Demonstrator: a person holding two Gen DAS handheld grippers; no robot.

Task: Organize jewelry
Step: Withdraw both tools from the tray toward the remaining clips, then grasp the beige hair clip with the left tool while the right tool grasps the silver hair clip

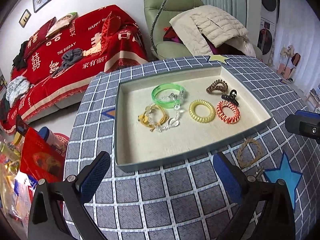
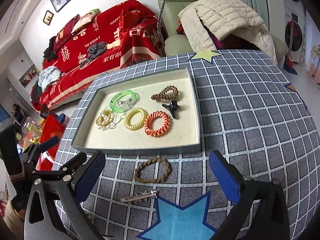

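Observation:
A shallow cream-lined tray sits on the checked tablecloth. In it lie a green bangle, a yellow cord tie with a clear chain, a yellow coil tie, an orange coil tie, a brown coil tie and a black claw clip. A braided brown band and a metal hair clip lie on the cloth in front of the tray. My left gripper is open and empty before the tray. My right gripper is open and empty, its fingers either side of the braided band.
The table has a grey-blue checked cloth with star patches. Behind it stand a red-covered sofa and a green armchair with a beige quilt. Bags and boxes lie on the floor at left.

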